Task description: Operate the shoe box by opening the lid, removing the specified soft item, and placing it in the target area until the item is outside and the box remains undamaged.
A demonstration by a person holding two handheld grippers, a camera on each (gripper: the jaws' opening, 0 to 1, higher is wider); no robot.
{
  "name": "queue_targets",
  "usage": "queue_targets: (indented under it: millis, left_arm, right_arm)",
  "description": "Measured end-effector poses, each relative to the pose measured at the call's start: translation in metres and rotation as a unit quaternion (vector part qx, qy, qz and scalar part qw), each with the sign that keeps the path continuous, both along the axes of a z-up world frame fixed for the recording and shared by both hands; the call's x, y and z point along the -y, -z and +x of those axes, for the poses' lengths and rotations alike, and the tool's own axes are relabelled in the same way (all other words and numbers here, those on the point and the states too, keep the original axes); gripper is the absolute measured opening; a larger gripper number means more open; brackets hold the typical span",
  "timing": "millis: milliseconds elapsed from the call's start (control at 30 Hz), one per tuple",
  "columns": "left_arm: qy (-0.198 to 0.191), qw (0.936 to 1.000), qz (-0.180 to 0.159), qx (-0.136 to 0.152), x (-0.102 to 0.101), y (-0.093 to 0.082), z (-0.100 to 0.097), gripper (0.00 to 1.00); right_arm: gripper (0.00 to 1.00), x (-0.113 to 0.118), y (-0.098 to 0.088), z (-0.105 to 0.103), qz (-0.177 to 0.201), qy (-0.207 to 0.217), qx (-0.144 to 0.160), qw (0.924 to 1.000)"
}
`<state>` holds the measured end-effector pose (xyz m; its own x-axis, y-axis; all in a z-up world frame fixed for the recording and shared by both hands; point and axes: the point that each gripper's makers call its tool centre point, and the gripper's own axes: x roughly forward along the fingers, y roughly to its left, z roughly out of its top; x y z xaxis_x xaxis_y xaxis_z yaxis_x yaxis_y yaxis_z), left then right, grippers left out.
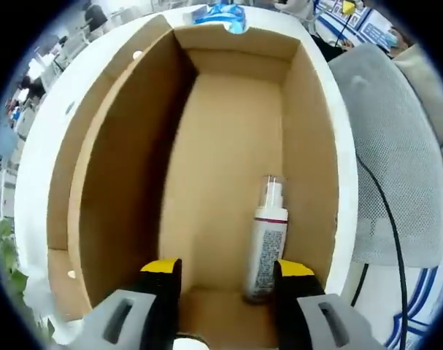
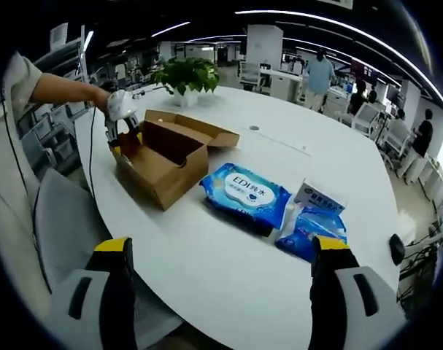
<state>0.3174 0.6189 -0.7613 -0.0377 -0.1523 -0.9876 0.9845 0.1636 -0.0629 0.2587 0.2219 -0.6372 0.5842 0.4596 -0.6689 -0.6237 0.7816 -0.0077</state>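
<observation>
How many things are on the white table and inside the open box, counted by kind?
Cardboard box: 1
Spray bottle, lying inside the box: 1
Blue wipes packs: 2
Small white carton: 1
Potted plant: 1
Total: 6

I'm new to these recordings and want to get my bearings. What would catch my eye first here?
In the left gripper view, an open cardboard box holds one small white bottle lying near its right wall, with the left gripper open just above it. In the right gripper view, blue wet-wipe packs lie on the white table beside the box.
</observation>
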Motion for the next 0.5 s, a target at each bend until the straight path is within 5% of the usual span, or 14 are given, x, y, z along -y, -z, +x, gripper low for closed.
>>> queue_targets:
  millis: [500]
  left_arm:
    - [0.032,0.9992,-0.007,-0.021,0.016,-0.004,-0.008,0.48]
  right_arm:
    - [0.96,-0.002,0.005,-0.004,0.004,0.009,-0.009,0.9999]
